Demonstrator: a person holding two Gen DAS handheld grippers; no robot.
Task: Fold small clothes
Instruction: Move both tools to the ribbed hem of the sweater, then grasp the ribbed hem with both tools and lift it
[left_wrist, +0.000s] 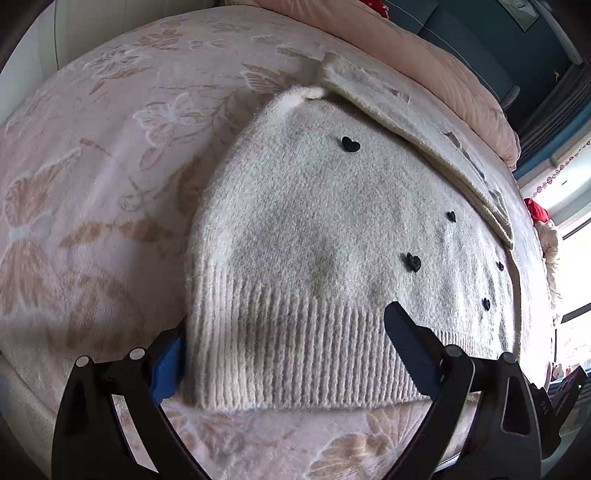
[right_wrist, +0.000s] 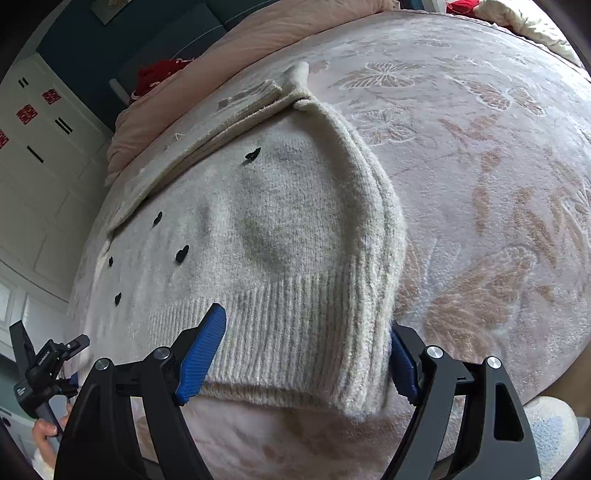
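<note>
A small cream knit sweater (left_wrist: 314, 240) with little black hearts lies flat on the pink butterfly bedspread (left_wrist: 92, 184); a sleeve is folded across its top. My left gripper (left_wrist: 288, 350) is open, its jaws straddling the left corner of the ribbed hem. The sweater also shows in the right wrist view (right_wrist: 288, 229), its right side folded inward. My right gripper (right_wrist: 306, 354) is open, with its jaws straddling the right corner of the ribbed hem. The other gripper (right_wrist: 44, 365) shows at the lower left of that view.
A pink quilt (left_wrist: 424, 55) is bunched along the head of the bed. White cupboards (right_wrist: 33, 155) stand beyond the bed. The bedspread (right_wrist: 498, 184) stretches wide to the right of the sweater. A window (left_wrist: 569, 221) is at the right.
</note>
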